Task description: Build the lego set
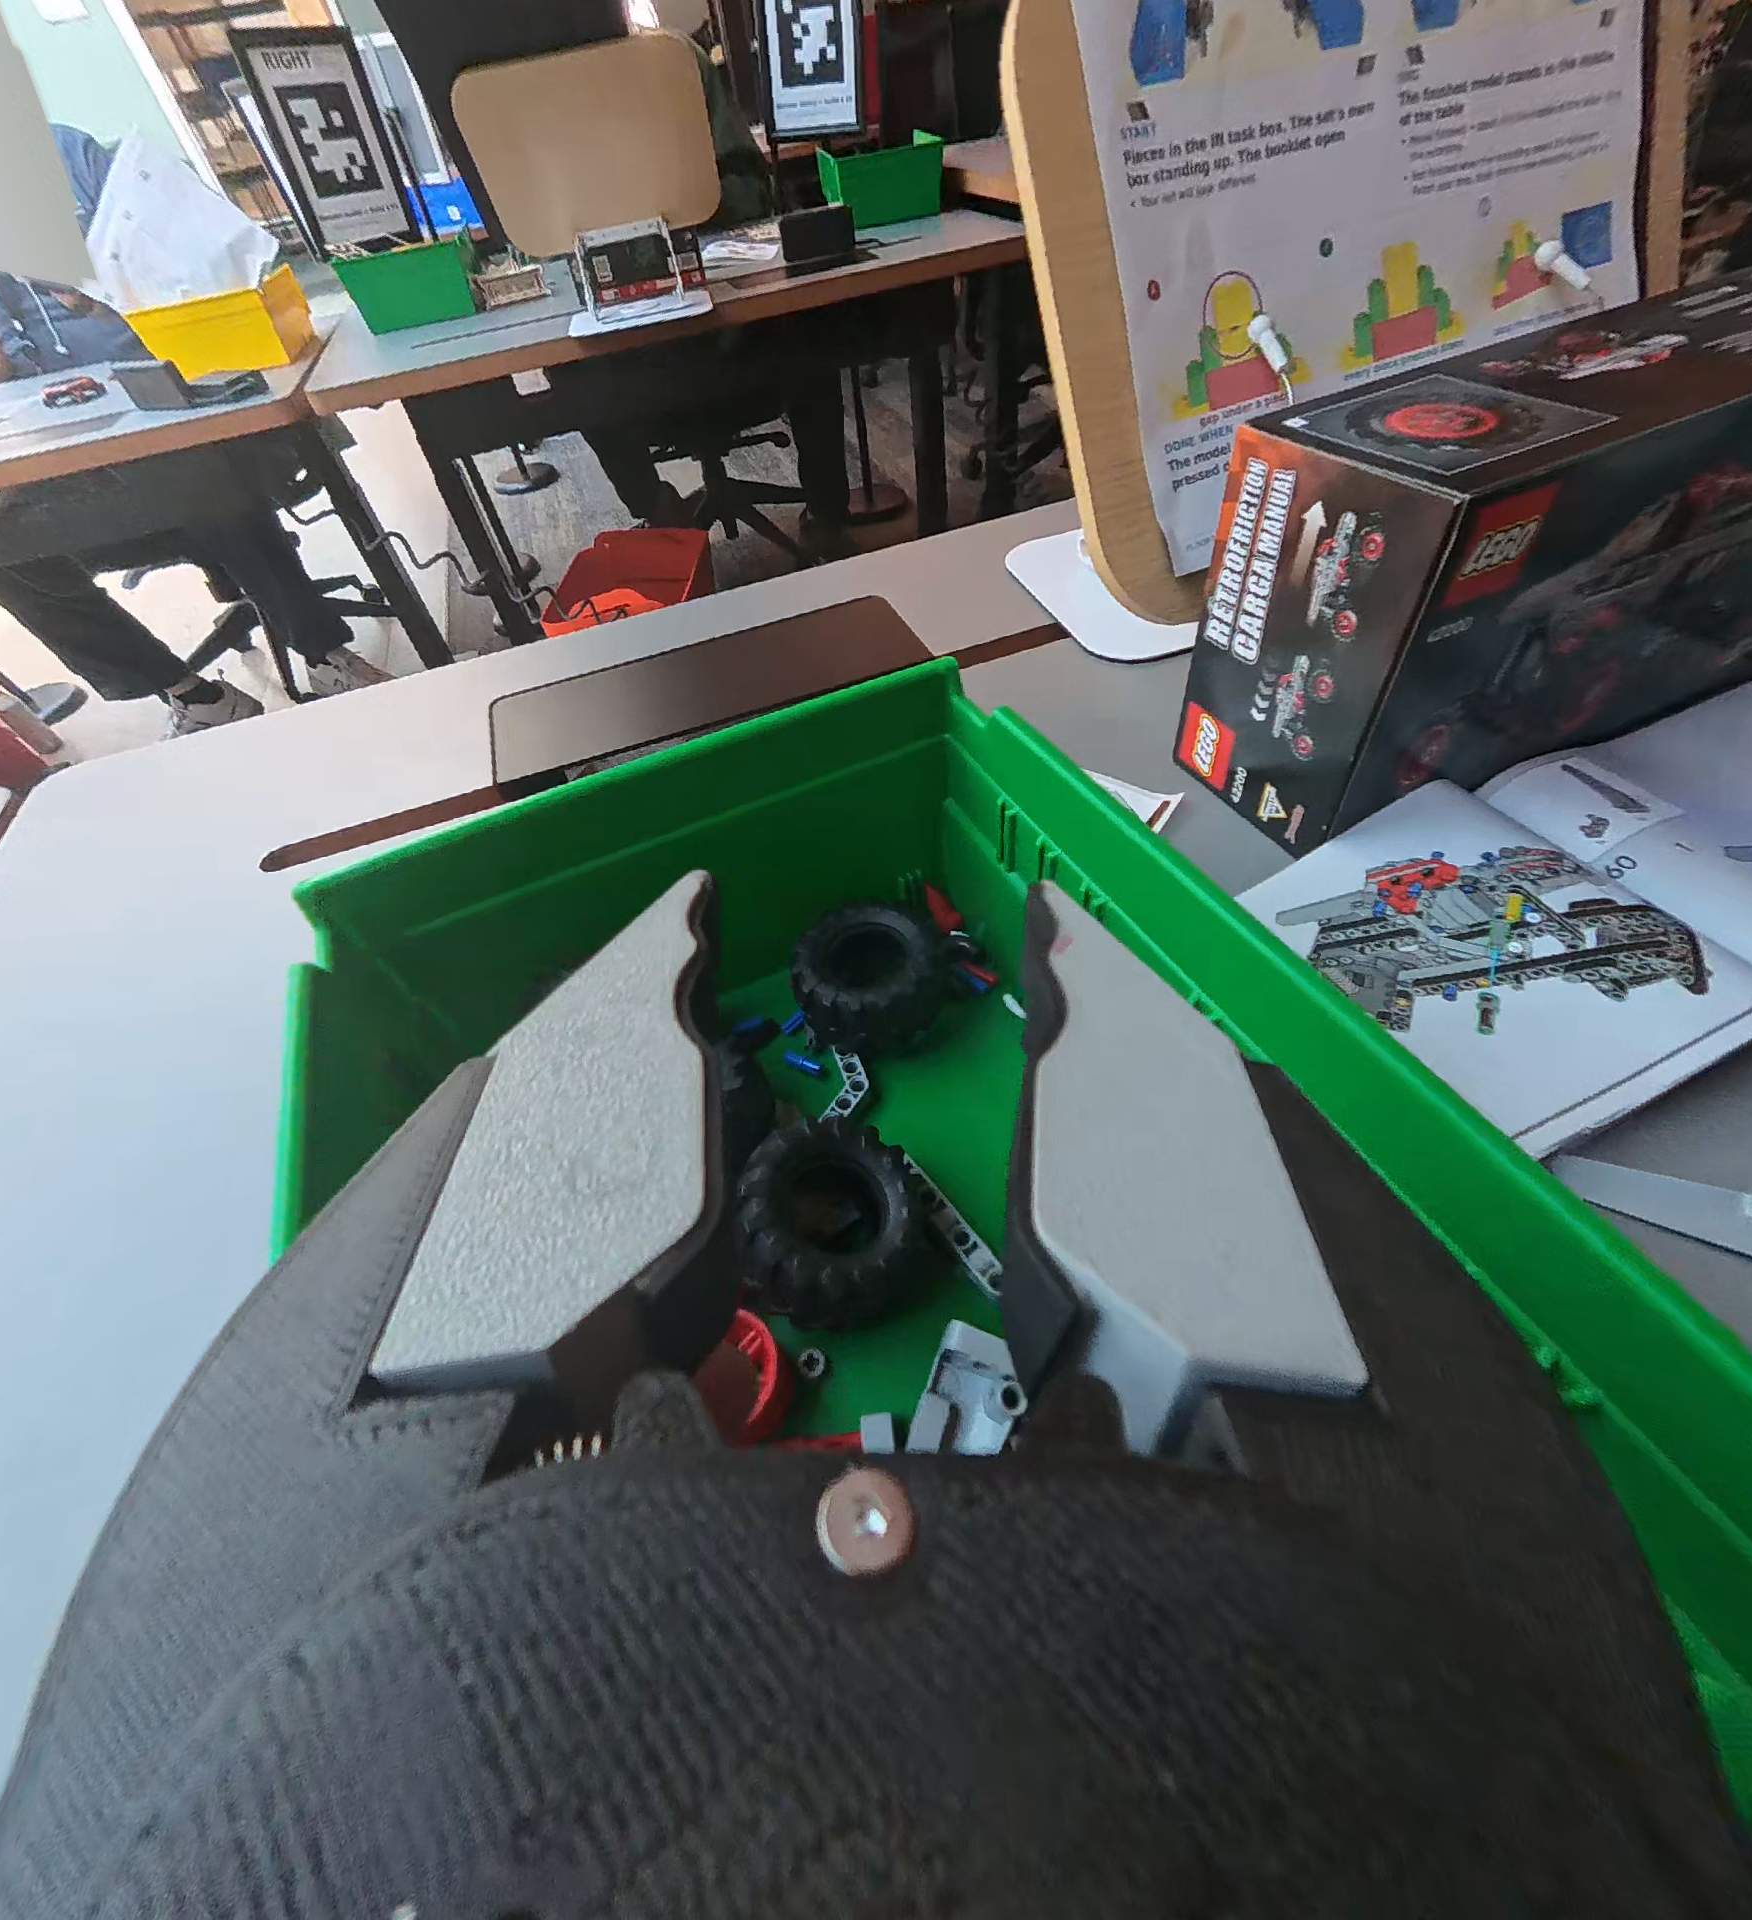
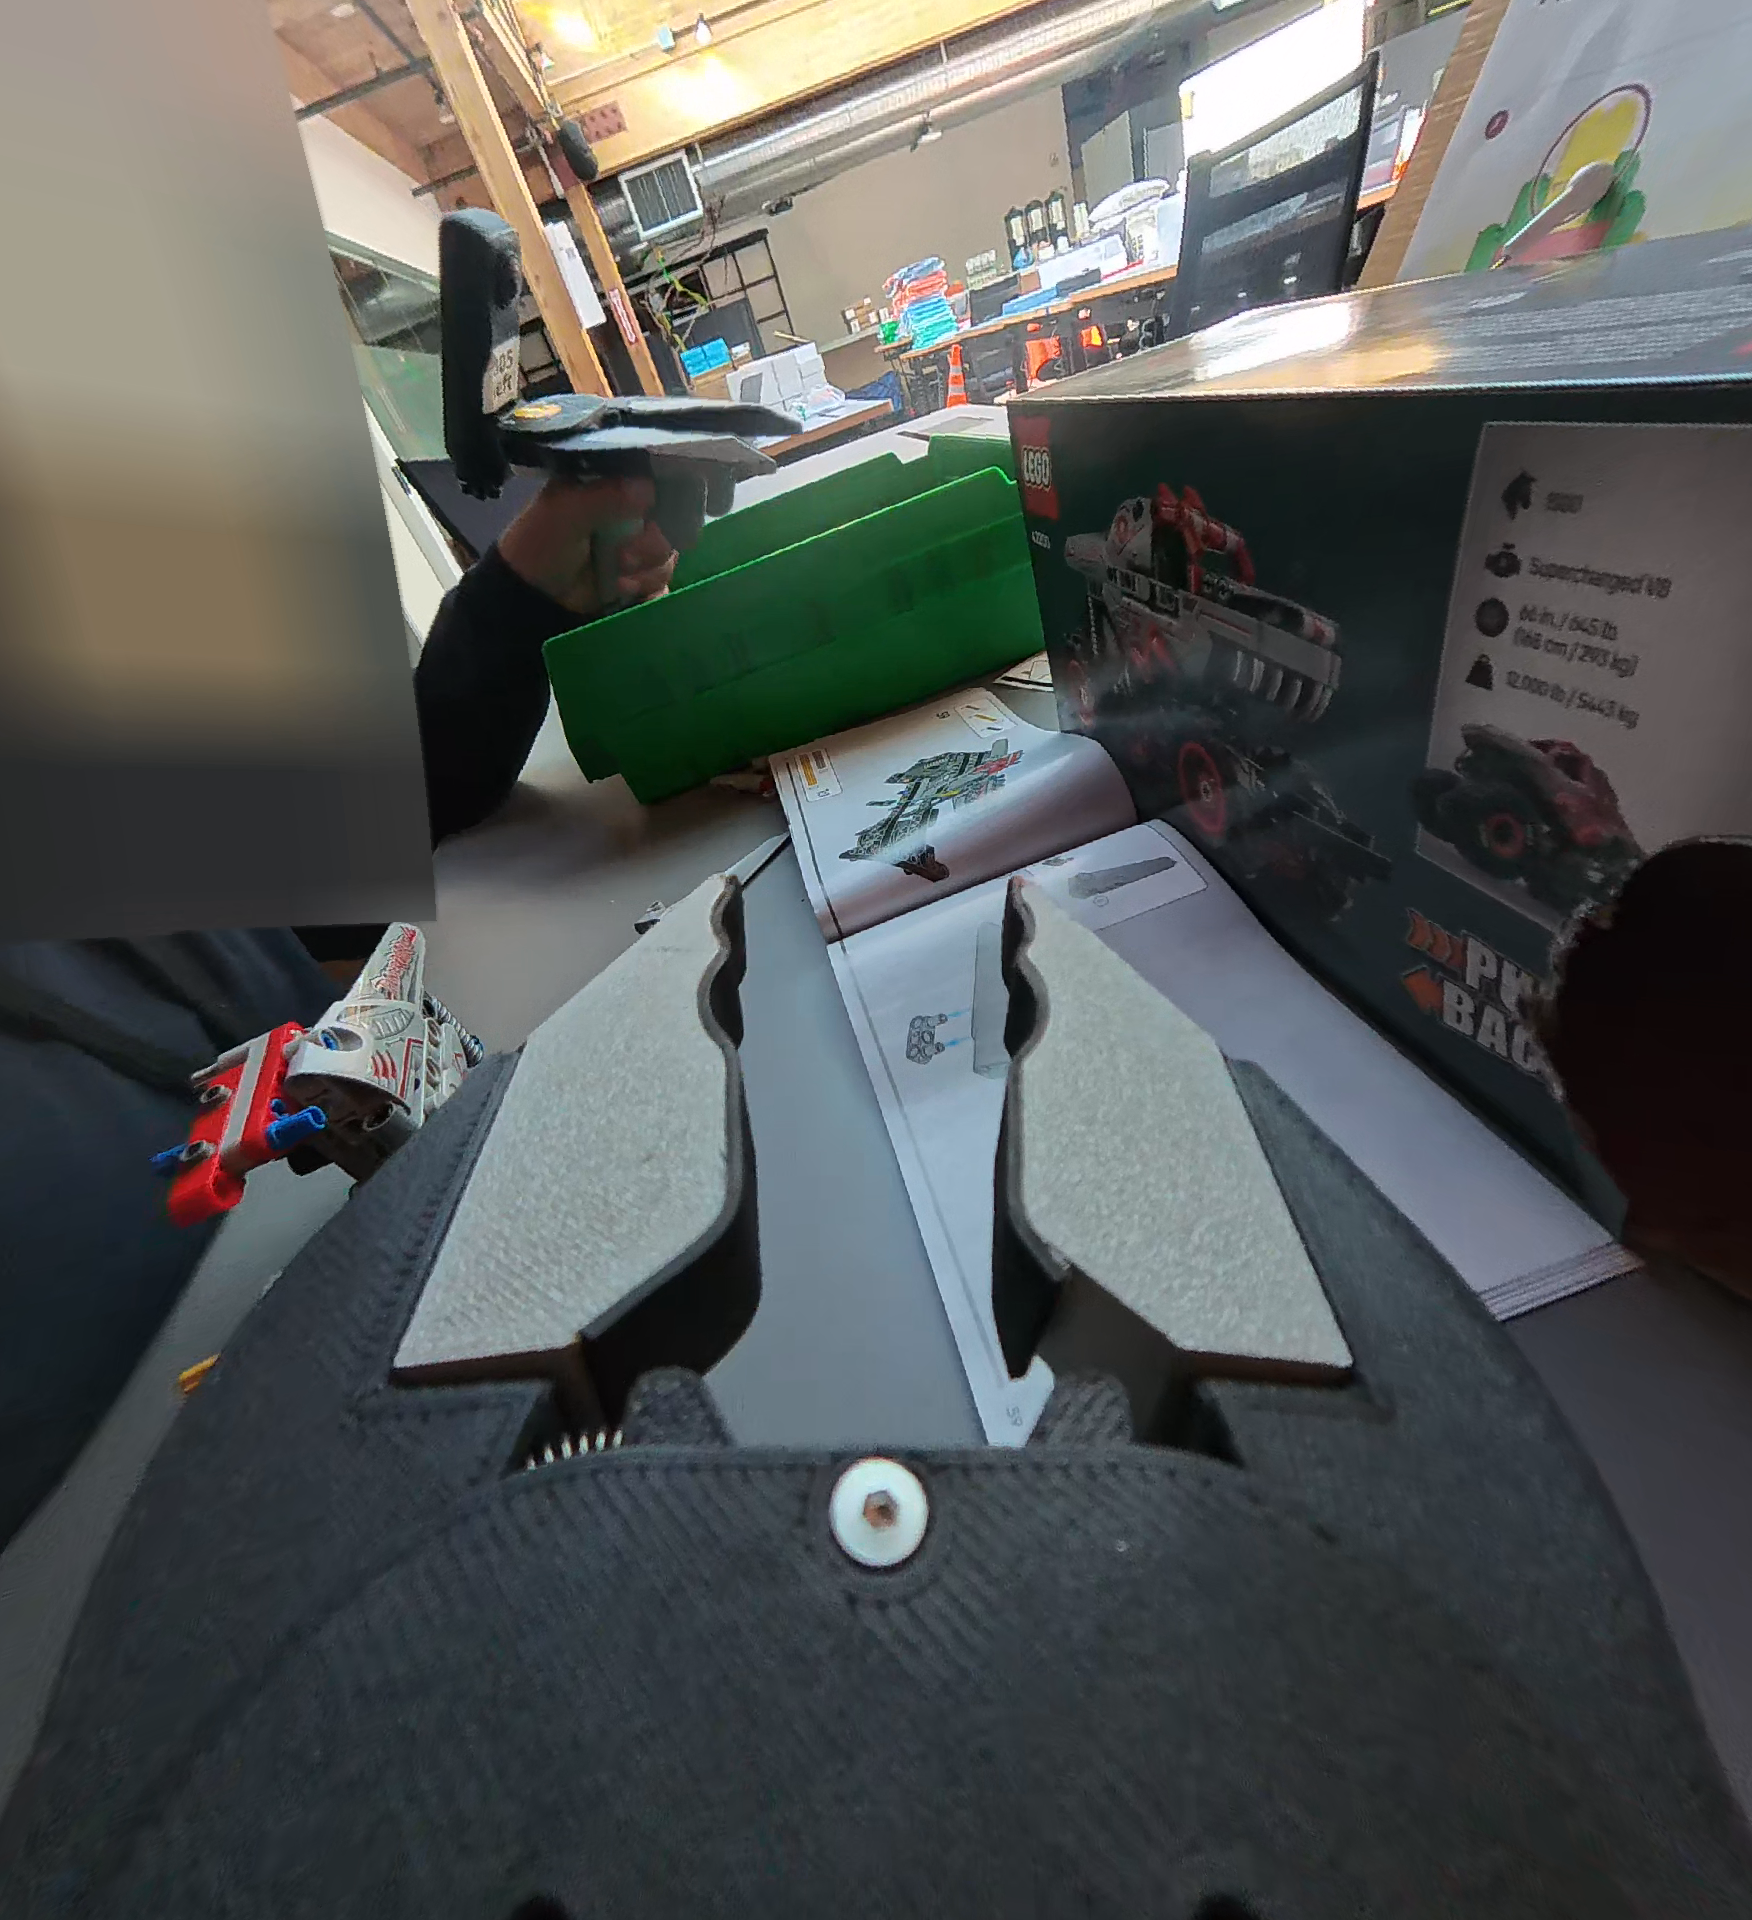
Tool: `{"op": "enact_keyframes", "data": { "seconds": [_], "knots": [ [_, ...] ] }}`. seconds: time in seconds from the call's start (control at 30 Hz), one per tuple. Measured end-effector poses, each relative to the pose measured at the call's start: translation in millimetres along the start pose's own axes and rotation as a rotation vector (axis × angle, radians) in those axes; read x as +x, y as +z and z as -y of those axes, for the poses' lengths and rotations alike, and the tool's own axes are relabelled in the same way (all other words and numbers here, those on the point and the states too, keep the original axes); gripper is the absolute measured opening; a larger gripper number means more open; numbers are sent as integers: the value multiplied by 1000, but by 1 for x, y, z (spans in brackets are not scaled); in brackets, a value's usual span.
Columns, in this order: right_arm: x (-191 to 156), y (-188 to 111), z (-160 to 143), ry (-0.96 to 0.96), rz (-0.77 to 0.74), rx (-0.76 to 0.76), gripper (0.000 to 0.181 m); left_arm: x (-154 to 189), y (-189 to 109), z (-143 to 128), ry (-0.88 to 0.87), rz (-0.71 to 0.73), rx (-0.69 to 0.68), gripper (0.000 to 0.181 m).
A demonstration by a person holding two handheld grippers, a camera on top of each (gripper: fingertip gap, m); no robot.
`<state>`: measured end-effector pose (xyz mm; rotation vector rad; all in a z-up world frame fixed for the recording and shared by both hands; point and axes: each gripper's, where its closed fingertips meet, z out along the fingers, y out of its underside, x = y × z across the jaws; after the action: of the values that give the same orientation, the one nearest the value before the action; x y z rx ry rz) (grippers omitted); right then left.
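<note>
My left gripper (image 1: 867,935) is open and empty, held over the green bin (image 1: 1267,1039). The bin holds two black tyres (image 1: 830,1226), a red wheel hub (image 1: 747,1371), grey beams (image 1: 965,1392) and small blue pins (image 1: 799,1060). My right gripper (image 2: 872,925) is open and empty, low over the table beside the open instruction booklet (image 2: 1111,1039). A partly built red, grey and white model (image 2: 332,1081) lies to its left. The left gripper (image 2: 633,436) also shows in the right wrist view, above the green bin (image 2: 799,644).
The dark set box (image 1: 1537,582) stands behind the booklet (image 1: 1537,966) and fills the right of the right wrist view (image 2: 1371,644). A poster board on a white stand (image 1: 1371,260) is behind it. A person's dark sleeve (image 2: 477,686) is at left. Other desks with bins stand beyond. The tips of one gripper are about 40 centimetres away from the tips of the other.
</note>
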<state>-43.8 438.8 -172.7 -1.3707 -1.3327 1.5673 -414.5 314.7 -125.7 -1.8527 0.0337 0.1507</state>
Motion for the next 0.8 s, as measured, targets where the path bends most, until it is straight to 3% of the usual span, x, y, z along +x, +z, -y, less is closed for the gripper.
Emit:
{"op": "enact_keyframes", "data": {
  "seconds": [0.43, 0.67, 0.8],
  "knots": [
    [-4, 1, -1, -23, 13, -9, 45, 17, 11, -8, 47, -20, -19, 40],
    [-4, 0, 0, -8, 21, -2, 46, 12, 10, -7, 29, -2, -17, 38],
    [-2, 0, 0, 4, 20, -2, 45, 6, 11, -8, 14, 38, -21, 29]
  ]
}}
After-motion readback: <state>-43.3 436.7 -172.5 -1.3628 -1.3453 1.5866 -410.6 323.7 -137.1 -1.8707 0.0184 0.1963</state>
